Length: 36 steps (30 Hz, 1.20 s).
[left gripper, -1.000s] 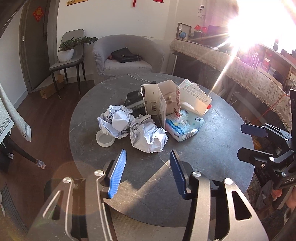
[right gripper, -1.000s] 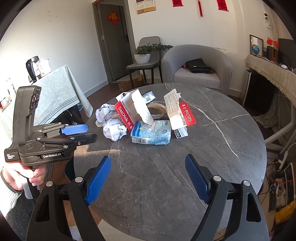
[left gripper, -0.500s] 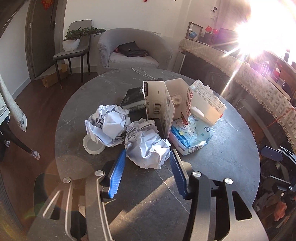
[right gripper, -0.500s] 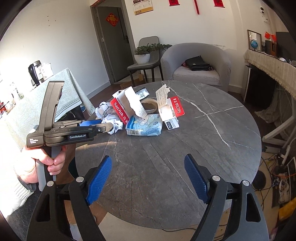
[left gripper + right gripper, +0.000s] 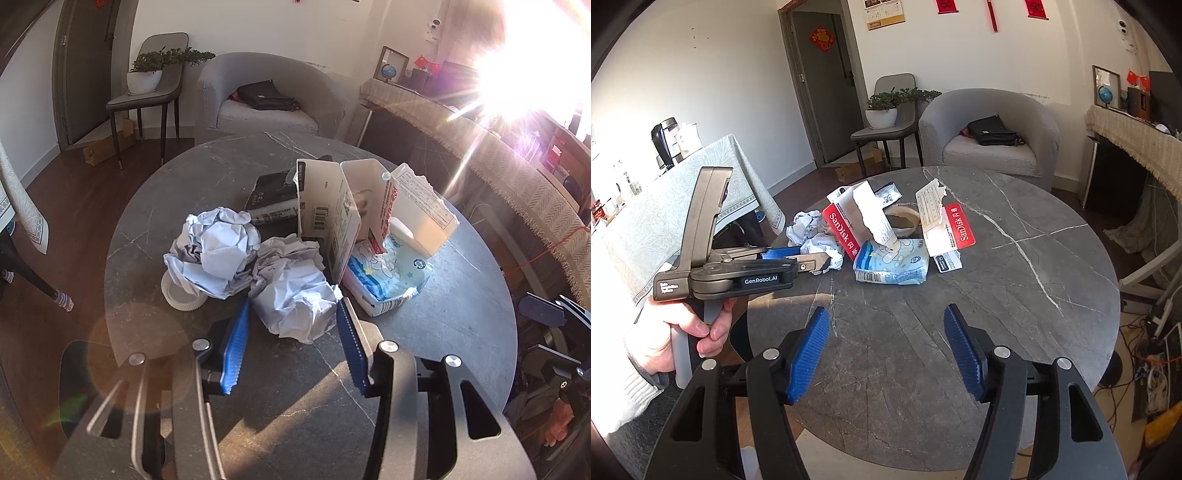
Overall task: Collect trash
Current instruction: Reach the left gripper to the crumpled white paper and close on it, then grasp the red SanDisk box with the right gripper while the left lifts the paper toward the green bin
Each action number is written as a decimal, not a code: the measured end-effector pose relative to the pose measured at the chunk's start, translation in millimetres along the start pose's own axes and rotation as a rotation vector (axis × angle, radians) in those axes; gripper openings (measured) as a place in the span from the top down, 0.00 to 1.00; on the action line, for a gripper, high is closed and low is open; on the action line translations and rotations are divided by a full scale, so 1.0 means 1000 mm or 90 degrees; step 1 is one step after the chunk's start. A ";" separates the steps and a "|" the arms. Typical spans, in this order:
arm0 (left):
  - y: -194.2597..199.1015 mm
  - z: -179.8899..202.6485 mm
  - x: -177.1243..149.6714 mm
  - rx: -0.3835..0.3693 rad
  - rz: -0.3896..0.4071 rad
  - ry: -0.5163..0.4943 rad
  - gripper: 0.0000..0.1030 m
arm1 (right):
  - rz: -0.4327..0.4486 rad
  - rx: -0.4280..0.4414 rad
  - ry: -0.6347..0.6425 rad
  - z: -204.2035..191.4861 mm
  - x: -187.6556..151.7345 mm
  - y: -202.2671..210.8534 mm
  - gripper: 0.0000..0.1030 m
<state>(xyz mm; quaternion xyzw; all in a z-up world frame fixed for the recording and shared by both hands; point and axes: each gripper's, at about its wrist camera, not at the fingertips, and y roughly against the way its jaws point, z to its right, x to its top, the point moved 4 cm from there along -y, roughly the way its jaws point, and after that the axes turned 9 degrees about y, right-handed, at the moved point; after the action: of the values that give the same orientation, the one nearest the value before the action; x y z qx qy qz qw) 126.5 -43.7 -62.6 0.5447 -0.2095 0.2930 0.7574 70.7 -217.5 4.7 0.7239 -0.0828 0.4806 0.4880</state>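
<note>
A heap of trash lies on the round dark stone table (image 5: 461, 332). A crumpled white paper ball (image 5: 295, 295) sits between the blue pads of my open left gripper (image 5: 293, 317), pads on either side and apart from it. A second paper ball (image 5: 216, 254) lies to its left over a white lid (image 5: 181, 297). A torn white and red SanDisk box (image 5: 343, 218) stands behind, with a blue tissue pack (image 5: 384, 284) beside it. My right gripper (image 5: 886, 325) is open and empty above bare table, short of the tissue pack (image 5: 892, 264) and box (image 5: 849, 229).
A black packet (image 5: 273, 197) lies behind the box. A tape roll (image 5: 901, 221) sits behind the box in the right wrist view. A grey armchair (image 5: 990, 136), a chair with a potted plant (image 5: 886, 110) and a cloth-covered side table (image 5: 665, 206) surround the table.
My left gripper has moved forward over the table until its pads flank the nearer paper ball. My right gripper has held nearly still and stayed open.
</note>
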 end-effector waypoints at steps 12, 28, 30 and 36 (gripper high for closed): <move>0.039 -0.005 -0.014 -0.050 0.005 -0.005 0.52 | -0.004 -0.011 0.090 -0.030 0.045 -0.044 0.35; 0.072 -0.064 -0.013 -0.046 0.010 0.049 0.52 | -0.049 -0.024 0.193 -0.036 0.081 -0.126 0.24; 0.074 -0.069 -0.013 -0.043 0.010 0.053 0.52 | -0.047 -0.039 0.198 -0.038 0.083 -0.133 0.24; 0.085 -0.085 -0.014 -0.040 0.017 0.060 0.52 | -0.053 -0.056 0.187 -0.033 0.086 -0.147 0.33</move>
<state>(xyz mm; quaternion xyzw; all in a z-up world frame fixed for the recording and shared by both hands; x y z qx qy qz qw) 59.1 53.6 -39.4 0.5036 -0.1898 0.3218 0.7790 182.1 -86.8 -18.7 0.6262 -0.0012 0.5566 0.5460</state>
